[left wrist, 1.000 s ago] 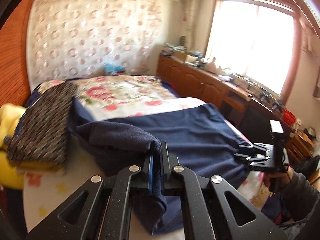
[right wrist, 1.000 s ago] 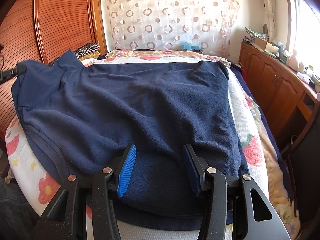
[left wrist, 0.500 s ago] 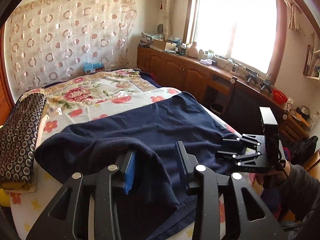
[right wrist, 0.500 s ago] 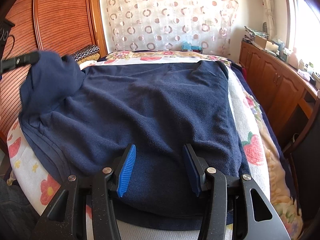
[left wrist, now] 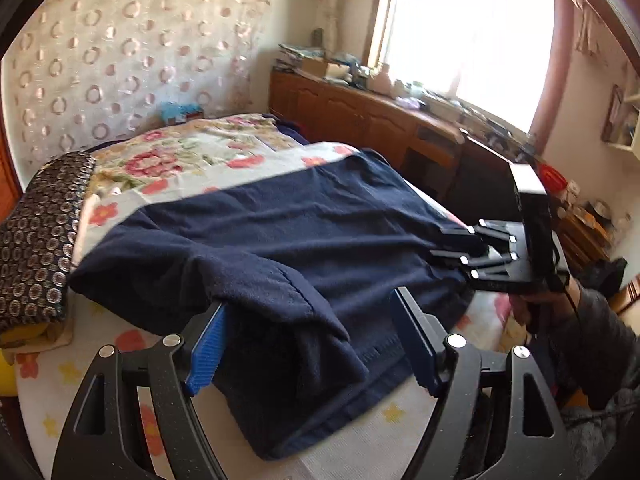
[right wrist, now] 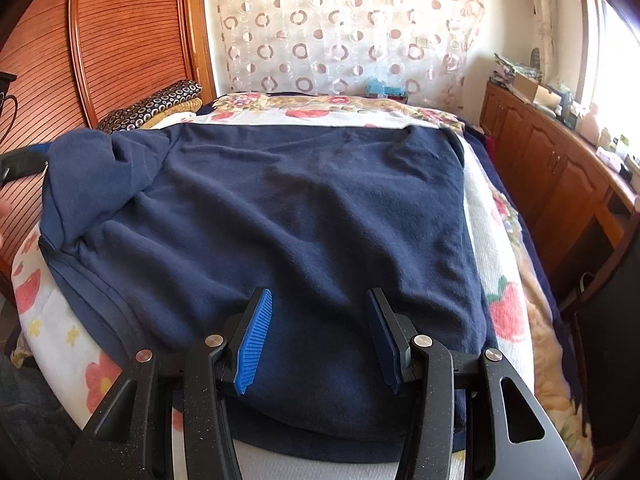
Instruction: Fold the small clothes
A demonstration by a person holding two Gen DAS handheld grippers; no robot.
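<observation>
A home bedroom — floral-covered bed (right wrist: 504, 312), circle-patterned curtain (right wrist: 340, 32), cluttered wooden cabinets (left wrist: 360, 116) under a sunny window (left wrist: 468, 32).

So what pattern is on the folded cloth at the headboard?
Dark folded cloth with small pale rings all over; clearest in the left wrist view.

Both claws are matte black, speckled frames with silver screws and ribbed blue pads — the left claw (left wrist: 316, 344), the right claw (right wrist: 318, 340). A dark grey sleeve (left wrist: 600, 336) covers the forearm.
</observation>
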